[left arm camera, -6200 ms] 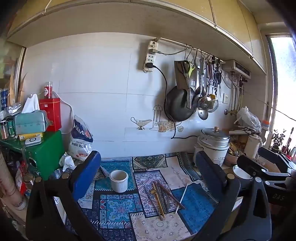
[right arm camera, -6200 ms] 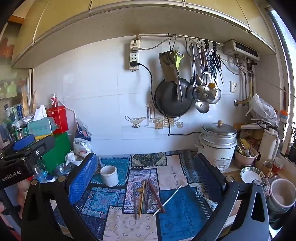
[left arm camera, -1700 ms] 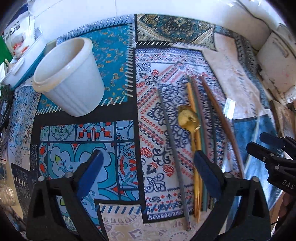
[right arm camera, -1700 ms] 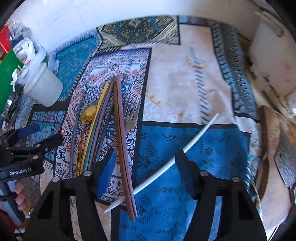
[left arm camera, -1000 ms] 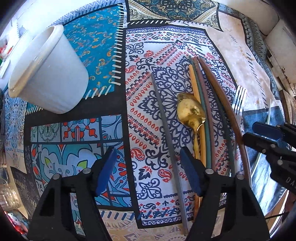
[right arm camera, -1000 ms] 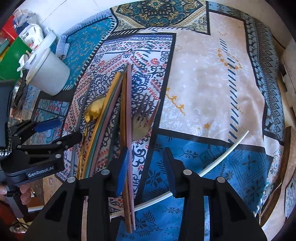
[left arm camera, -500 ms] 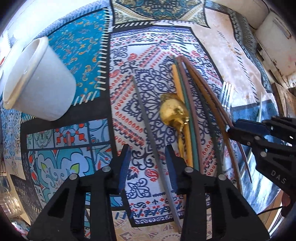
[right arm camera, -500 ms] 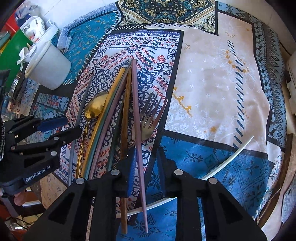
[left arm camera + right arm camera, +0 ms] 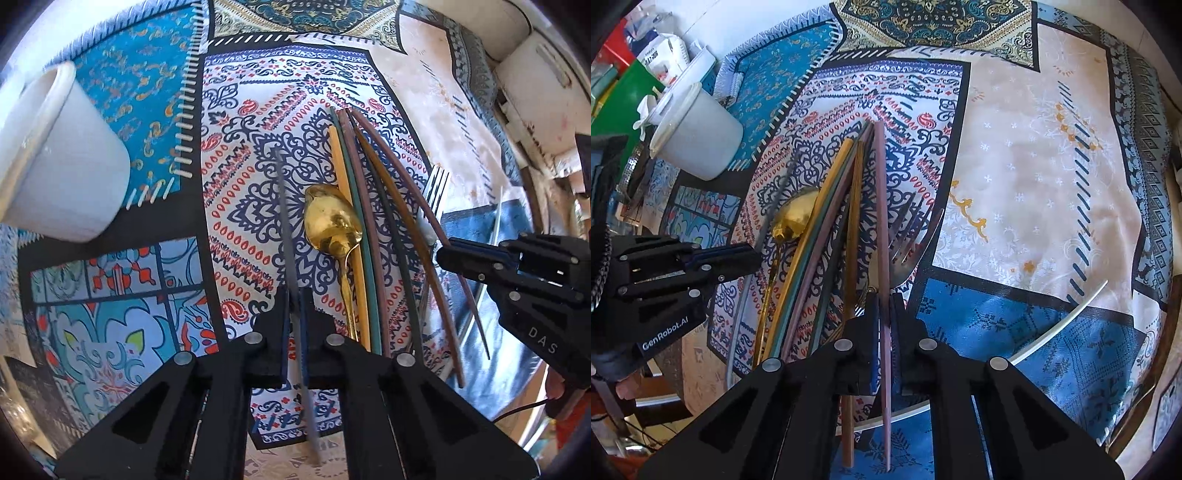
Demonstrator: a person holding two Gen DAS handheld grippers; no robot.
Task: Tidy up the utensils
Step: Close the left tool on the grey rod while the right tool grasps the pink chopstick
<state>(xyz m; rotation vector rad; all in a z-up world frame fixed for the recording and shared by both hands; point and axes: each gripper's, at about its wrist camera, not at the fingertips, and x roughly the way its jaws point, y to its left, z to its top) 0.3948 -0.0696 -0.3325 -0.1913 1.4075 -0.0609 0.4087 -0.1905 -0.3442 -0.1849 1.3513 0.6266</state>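
A patterned cloth (image 9: pixel 236 229) covers the counter, and the white pot (image 9: pixel 62 162) stands on it up and to the left of the utensils, its mouth tipped out of view in both wrist pictures, so what it holds cannot be told. That pot is the likely home for the sticks, and it lies nearer the left gripper (image 9: pixel 293 332) than the right gripper (image 9: pixel 884 332). The left jaws have just been closing and now pinch the grey chopstick (image 9: pixel 284 221), whose length runs away from the fingers toward the top of the cloth. The right jaws have likewise just been closing and now clamp the pink chopstick (image 9: pixel 881 206), which also points straight ahead along the fingers. Both grips sit well down each stick (toward the end nearest the person), so the long free ends will swing wide when lifted. Between the two held sticks lies the loose bundle of coloured chopsticks (image 9: pixel 364 236), just beside the gold spoon (image 9: pixel 330 225) and the fork (image 9: pixel 912 236). A white chopstick (image 9: pixel 1067 317) lies apart on the blue patch, slanting off to the right.
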